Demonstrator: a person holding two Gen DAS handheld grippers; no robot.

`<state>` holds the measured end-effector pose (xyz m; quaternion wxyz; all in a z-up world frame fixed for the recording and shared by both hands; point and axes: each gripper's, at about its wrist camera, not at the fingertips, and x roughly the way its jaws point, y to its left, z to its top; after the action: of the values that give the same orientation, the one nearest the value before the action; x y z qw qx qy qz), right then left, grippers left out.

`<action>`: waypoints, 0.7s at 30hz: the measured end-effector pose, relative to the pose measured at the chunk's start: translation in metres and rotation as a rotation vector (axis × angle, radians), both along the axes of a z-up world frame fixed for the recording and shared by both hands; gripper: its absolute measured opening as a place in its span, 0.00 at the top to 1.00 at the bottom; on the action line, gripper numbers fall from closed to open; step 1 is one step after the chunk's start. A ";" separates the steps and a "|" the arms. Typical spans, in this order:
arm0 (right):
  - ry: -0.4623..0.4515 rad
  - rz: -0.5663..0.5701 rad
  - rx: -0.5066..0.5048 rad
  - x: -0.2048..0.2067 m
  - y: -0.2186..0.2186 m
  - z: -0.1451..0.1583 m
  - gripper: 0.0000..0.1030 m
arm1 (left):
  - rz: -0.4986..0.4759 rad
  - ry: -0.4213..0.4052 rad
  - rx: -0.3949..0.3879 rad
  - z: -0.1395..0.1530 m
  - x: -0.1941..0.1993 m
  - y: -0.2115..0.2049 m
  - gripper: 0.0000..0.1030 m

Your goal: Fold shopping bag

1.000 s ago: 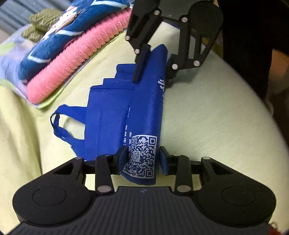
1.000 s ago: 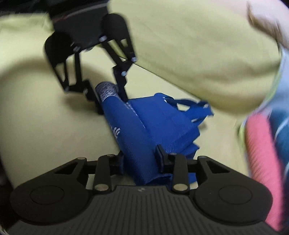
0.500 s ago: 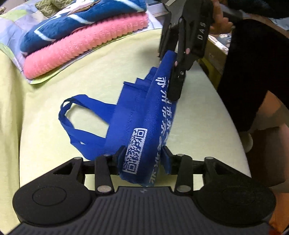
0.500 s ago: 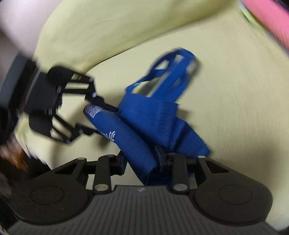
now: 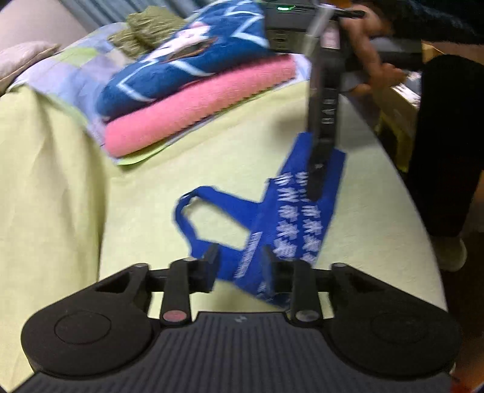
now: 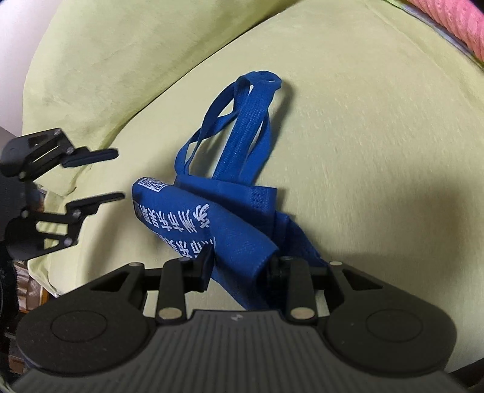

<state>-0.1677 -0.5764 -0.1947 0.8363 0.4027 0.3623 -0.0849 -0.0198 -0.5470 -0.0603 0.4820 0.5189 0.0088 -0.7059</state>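
In the left wrist view, the blue shopping bag (image 5: 290, 223) is a folded strip of woven, non-slick fabric printed with white characters, lying on a pale yellow-green cloth-covered surface (image 5: 145, 211) with its looped handles (image 5: 193, 211) trailing toward 9 o'clock. The left tool (image 5: 239, 263) sits at 6 o'clock with its black fingers spread; the near end of the bag lies between them against the right-hand finger, and the blur leaves it unclear whether it touches the other. At 1 o'clock the right tool (image 5: 317, 175) comes down steeply from a bare hand (image 5: 366, 57), seen edge-on, its tip on the bag's far end. At 11 o'clock a stack of folded textiles rests on a patterned sheet: a fluffy pink towel (image 5: 193, 115) under a plush blue blanket (image 5: 184, 57), with a knobbly olive knit (image 5: 151, 27) behind. In the right wrist view, the bag (image 6: 217, 217) bulges as a soft roll of layered folds, a white code patch at its far end and the flat webbing handles (image 6: 239, 121) rising toward 12 o'clock. The right tool (image 6: 242, 266) at 6 o'clock pinches the near end of the bag between its fingers. At 9 o'clock the left tool (image 6: 112, 175) hangs just beside the bag's far end, fingers parted and clear of the fabric.
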 end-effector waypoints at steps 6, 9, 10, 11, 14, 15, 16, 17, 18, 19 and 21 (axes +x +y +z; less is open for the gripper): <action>0.020 -0.031 0.006 -0.003 0.001 -0.001 0.75 | 0.066 0.024 0.024 -0.032 -0.002 -0.016 0.80; 0.017 -0.049 -0.014 0.000 0.002 0.000 0.75 | 0.100 0.064 0.036 -0.036 0.004 -0.021 0.80; 0.015 -0.054 -0.031 0.000 0.005 0.001 0.75 | 0.104 0.069 0.041 -0.037 0.005 -0.021 0.82; 0.014 -0.060 -0.052 0.000 0.008 0.002 0.74 | 0.109 0.076 0.044 -0.037 0.006 -0.022 0.84; 0.048 -0.096 -0.171 0.002 0.023 0.011 0.64 | 0.126 0.092 0.045 -0.038 0.009 -0.026 0.85; 0.064 -0.111 -0.220 0.003 0.029 0.014 0.54 | 0.130 0.096 0.044 -0.038 0.009 -0.026 0.85; 0.076 -0.126 -0.272 0.003 0.036 0.017 0.55 | 0.135 0.101 0.043 -0.037 0.009 -0.025 0.85; 0.088 -0.142 -0.324 0.003 0.043 0.020 0.55 | 0.139 0.105 0.042 -0.037 0.010 -0.024 0.85; 0.099 -0.156 -0.380 0.003 0.050 0.023 0.55 | 0.143 0.110 0.040 -0.037 0.010 -0.024 0.85; 0.109 -0.165 -0.454 0.004 0.060 0.026 0.58 | 0.146 0.114 0.039 -0.037 0.011 -0.023 0.85; 0.130 -0.183 -0.603 0.004 0.080 0.031 0.63 | 0.149 0.117 0.038 -0.038 0.011 -0.024 0.85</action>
<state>-0.1634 -0.4965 -0.1635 0.8819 0.1613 0.3357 -0.2891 -0.0085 -0.5710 -0.0979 0.5221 0.4835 0.0889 -0.6970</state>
